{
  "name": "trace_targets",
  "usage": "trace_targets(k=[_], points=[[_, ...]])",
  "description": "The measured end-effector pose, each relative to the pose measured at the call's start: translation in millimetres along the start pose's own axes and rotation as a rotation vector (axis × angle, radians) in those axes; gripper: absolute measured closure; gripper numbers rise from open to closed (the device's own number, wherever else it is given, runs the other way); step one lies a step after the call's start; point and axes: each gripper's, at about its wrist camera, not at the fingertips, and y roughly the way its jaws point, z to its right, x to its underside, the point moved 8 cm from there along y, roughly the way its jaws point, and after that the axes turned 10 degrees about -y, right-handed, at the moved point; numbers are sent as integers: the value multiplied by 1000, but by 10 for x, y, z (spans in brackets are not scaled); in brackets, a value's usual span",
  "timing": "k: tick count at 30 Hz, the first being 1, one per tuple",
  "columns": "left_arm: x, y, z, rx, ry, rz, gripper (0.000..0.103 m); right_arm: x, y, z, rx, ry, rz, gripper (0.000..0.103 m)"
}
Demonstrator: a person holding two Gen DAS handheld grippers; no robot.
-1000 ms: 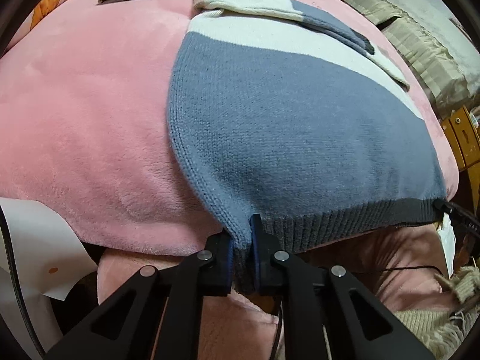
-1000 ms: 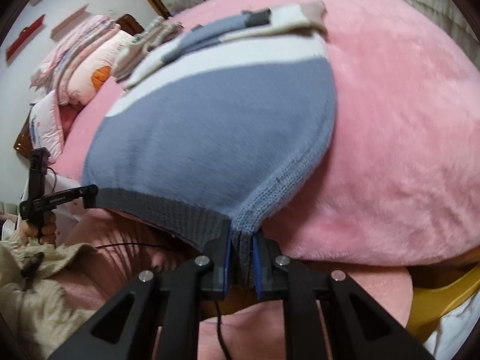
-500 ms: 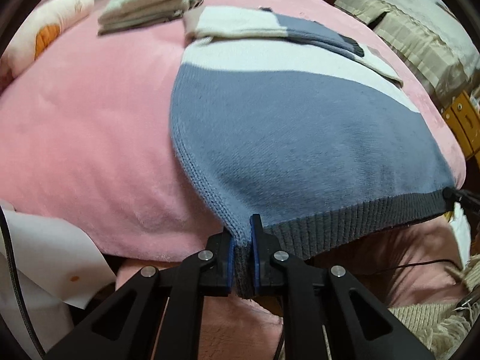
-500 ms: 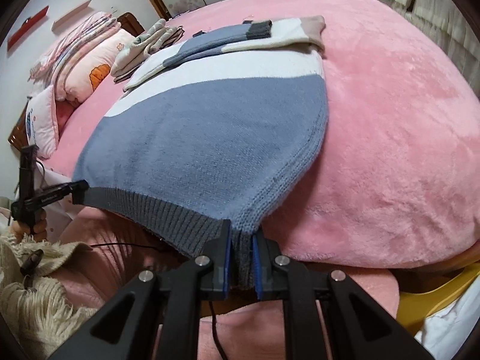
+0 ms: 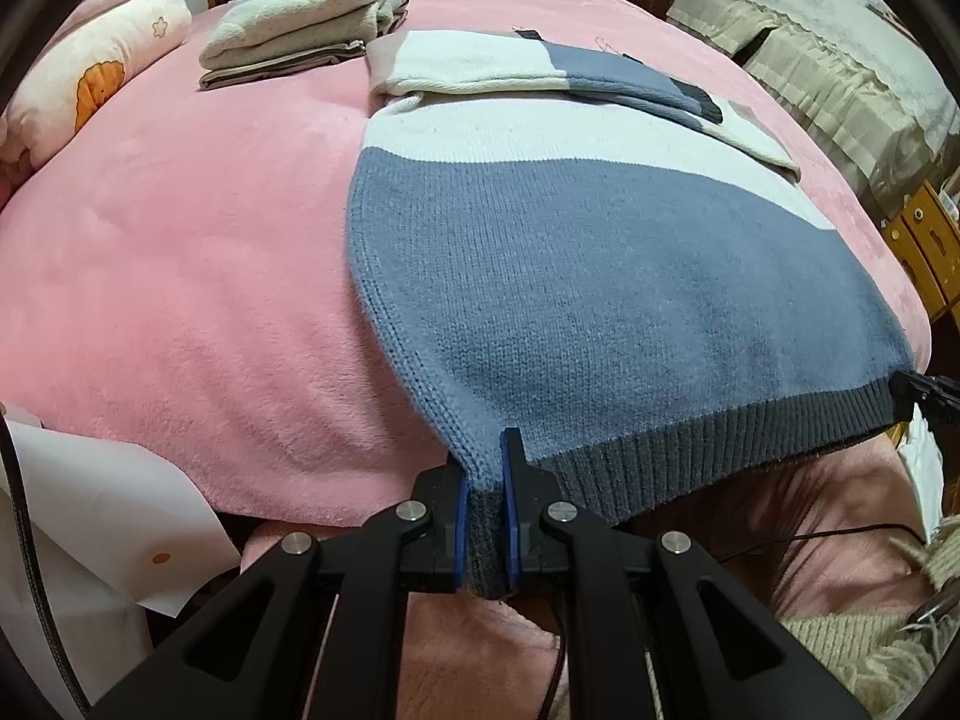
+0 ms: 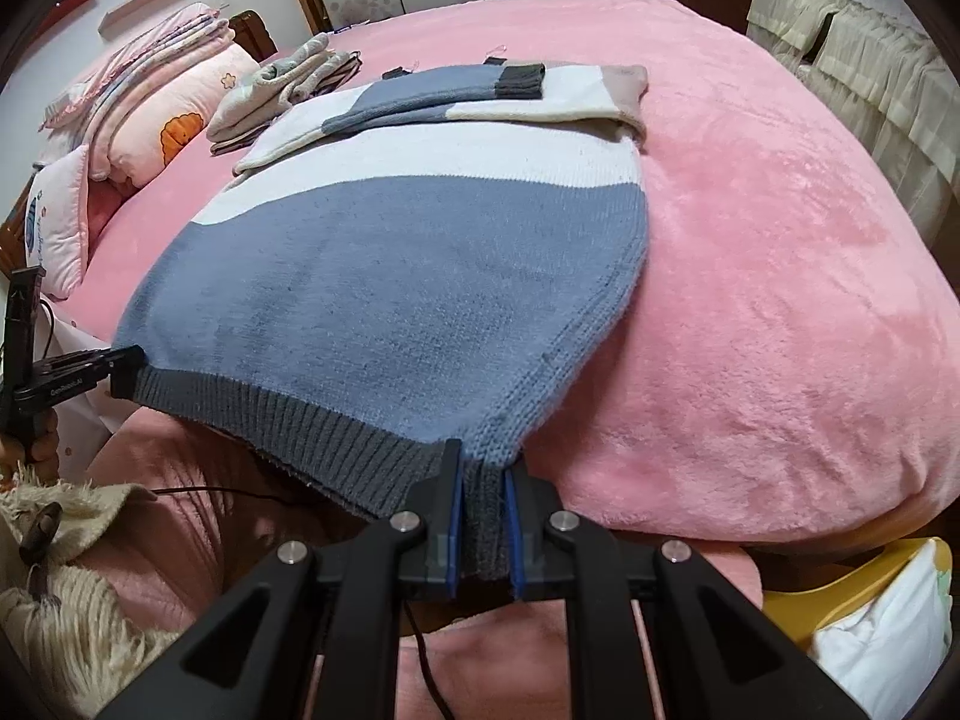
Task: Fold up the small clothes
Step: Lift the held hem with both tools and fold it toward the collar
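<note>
The sweater lies flat on the pink bed, its dark ribbed hem hanging just past the bed's near edge and its sleeves already folded across the top toward the far edge. The left gripper has its fingers clamped on the hem's left corner; the right gripper has its fingers clamped on the hem's right corner, and each shows at the far end of the hem in the other's view.

The step in hand looks like carrying the hem up and over toward the folded sleeves to halve the body. To do it well, both corners should probably rise together and travel level, keeping the hem taut between them so the knit does not sag or skew. The hem should land square with the white band below the sleeves, and the fingers should part only once the cloth rests on itself. The thick knit will likely drape heavily, so a slow pass suits it.

A stack of folded clothes sits near the far left corner of the bed, just beside the sleeves, and pillows lie along the left edge. Neither blocks the fold, though the stack leaves little spare room on that side.
</note>
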Motion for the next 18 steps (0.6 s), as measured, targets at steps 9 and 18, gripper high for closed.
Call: trace_targets(k=[9,18], points=[[-255,-346,-6,138,-134,34,96,-231,-311,73,-45,59,96,92],[-813,-766,141,257,-241,128,96,-800,-622,262,-115,145,230,92]])
